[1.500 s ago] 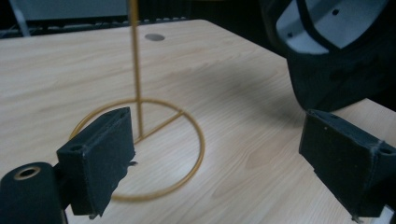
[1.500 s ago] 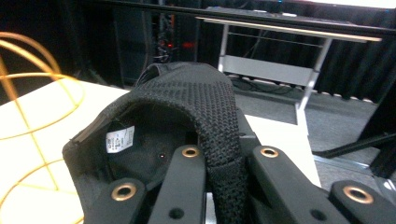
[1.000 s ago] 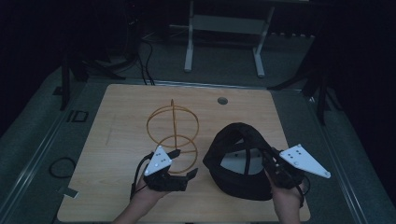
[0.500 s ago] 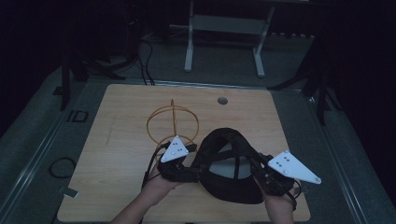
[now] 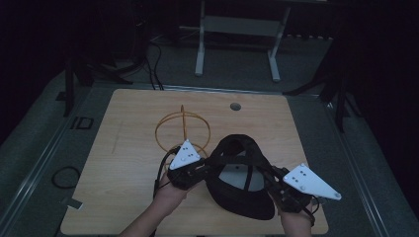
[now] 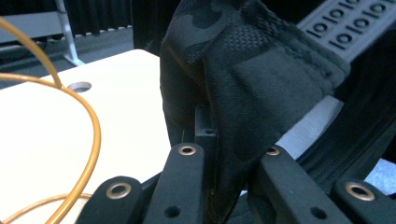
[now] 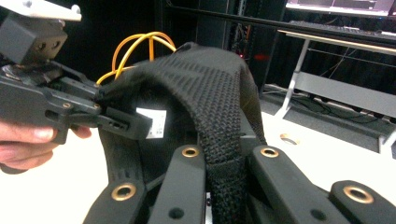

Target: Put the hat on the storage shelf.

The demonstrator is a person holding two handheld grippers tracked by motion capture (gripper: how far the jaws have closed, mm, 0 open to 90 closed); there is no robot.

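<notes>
A black cap (image 5: 242, 182) hangs upside down between my two grippers over the table's near edge. My left gripper (image 5: 205, 170) has just closed its jaws on the cap's left rim. In the left gripper view that gripper (image 6: 229, 149) pinches dark cap fabric (image 6: 261, 79). My right gripper (image 5: 276, 185) is shut on the right rim. In the right gripper view it (image 7: 226, 151) clamps a woven edge of the cap (image 7: 205, 88), with the left gripper (image 7: 100, 100) across from it. A gold wire stand (image 5: 183, 131) rises just behind the left gripper.
The wooden table (image 5: 128, 143) has a round cable hole (image 5: 235, 106) near its far edge. A grey desk frame (image 5: 237, 29) stands on the floor behind it. A loose cable loop (image 5: 64, 176) lies on the floor at left.
My left gripper moved right from beside the wire stand to the cap and shut on its rim. The cap now hangs stretched between both grippers.
</notes>
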